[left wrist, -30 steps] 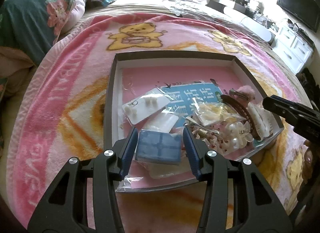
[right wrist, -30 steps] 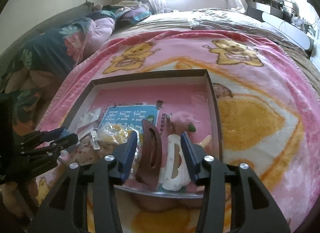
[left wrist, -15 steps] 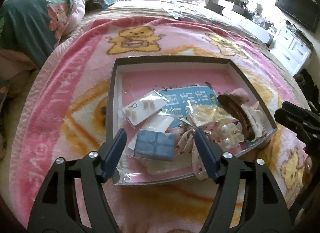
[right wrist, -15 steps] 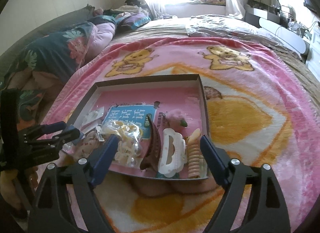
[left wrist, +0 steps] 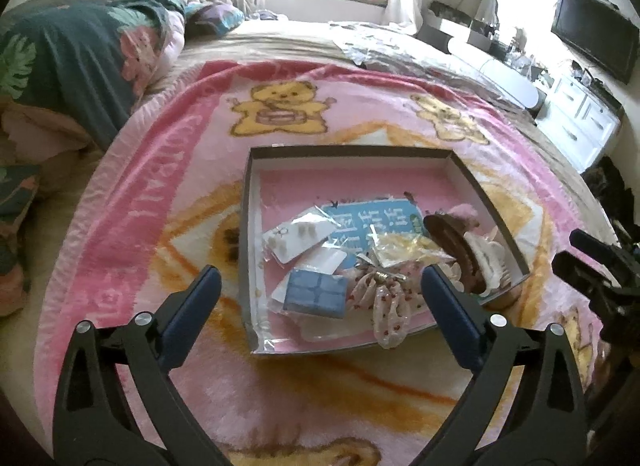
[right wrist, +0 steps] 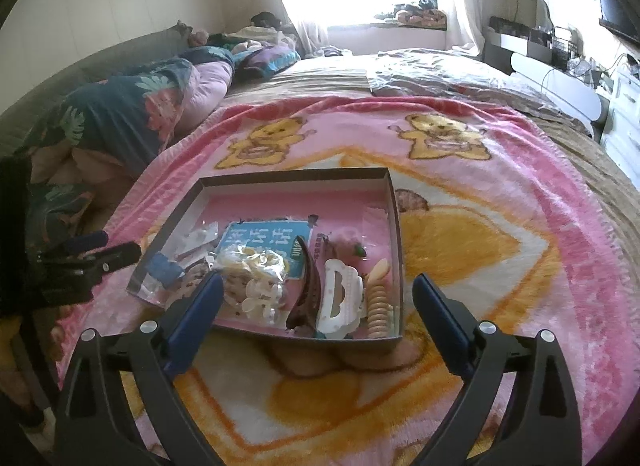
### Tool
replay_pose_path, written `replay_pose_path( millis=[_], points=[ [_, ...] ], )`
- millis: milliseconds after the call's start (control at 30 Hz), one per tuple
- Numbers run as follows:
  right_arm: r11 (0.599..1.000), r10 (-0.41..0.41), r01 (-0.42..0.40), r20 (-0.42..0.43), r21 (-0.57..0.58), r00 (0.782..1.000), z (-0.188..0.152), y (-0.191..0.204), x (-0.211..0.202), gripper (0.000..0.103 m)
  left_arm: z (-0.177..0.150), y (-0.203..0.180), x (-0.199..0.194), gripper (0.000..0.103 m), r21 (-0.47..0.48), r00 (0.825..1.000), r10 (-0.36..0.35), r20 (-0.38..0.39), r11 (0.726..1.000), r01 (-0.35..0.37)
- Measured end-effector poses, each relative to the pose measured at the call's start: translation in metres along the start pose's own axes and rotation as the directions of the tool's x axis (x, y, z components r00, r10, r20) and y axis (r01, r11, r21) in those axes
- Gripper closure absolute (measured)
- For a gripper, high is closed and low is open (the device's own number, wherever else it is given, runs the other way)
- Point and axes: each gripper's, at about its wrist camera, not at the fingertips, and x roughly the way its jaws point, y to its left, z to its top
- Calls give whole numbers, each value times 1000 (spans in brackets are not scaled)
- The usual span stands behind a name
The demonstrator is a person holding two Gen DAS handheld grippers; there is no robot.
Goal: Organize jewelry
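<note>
Much of the jewellery is hard to make out — small pieces are sealed in clear bags whose glare hides their contents, and the printing on the blue card (left wrist: 370,221) cannot be read. One shallow box (left wrist: 352,151) is seen at the centre of both views, lying on a pink bear-patterned blanket (left wrist: 160,193) over the bed. Within it, two hair claws are counted, one brown (right wrist: 306,290) and one white (right wrist: 338,300), beside one beige comb clip (right wrist: 378,304), one blue case (left wrist: 316,294) and one floral scrunchie (left wrist: 386,304). The left tool (left wrist: 320,298) and the right tool (right wrist: 316,304) have just been opening; both are spread wide above the box's near edge with nothing gripped — the accessories lie beyond the fingers. A folded quilt (left wrist: 60,65) occupies the upper left.
</note>
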Motion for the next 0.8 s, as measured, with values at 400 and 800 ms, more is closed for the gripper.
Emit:
replay_pose_path(
  millis=[400,800],
  points=[
    [1000,17,-16,57,-24,998,-17,17,-43,6,-9,-9,-48,9,14,998,-3,56,1000,2],
    [999,37,-36,93,-13,995,-56,16,-84,4,-54,-21,-80,9,28,997,0,75,1000,-2]
  ],
)
